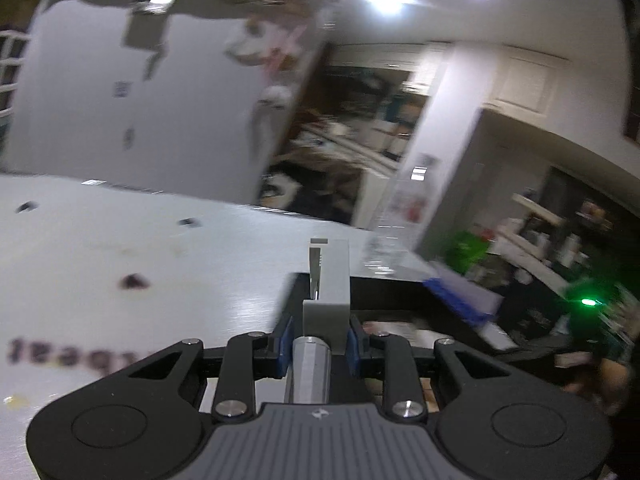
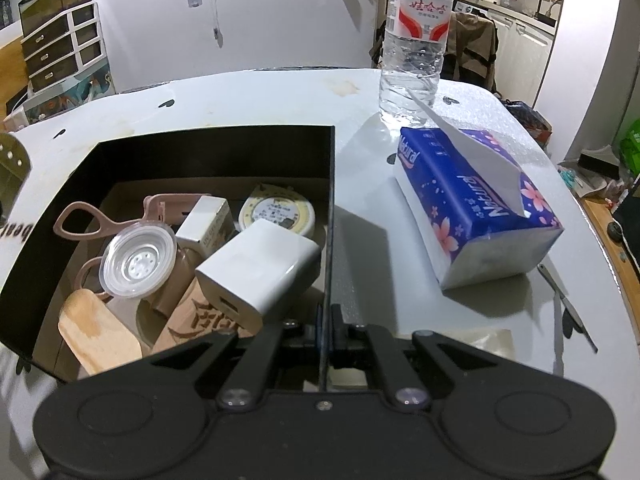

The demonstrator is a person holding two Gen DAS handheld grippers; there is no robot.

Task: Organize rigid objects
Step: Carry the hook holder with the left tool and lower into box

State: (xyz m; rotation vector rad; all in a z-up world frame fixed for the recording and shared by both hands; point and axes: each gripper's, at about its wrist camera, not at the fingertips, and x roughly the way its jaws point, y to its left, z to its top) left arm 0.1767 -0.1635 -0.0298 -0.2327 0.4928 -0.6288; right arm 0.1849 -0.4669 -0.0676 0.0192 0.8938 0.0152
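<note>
While the right gripper (image 2: 328, 330) pinched the black box (image 2: 216, 144) wall and the left gripper (image 1: 319, 346) clamped a grey tool (image 1: 328, 292) above the box rim, tilted carriage risked dropping it onto the table (image 1: 120, 248).

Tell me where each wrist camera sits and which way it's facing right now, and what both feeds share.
Left wrist: sits behind the left gripper, tilted up across the white table toward the room; its fingers clamp a grey tool.
Right wrist: sits behind the right gripper, looking down at the black box; its fingers pinch the box's right wall.
Shared: table, black box, tissue pack and water bottle.
</note>
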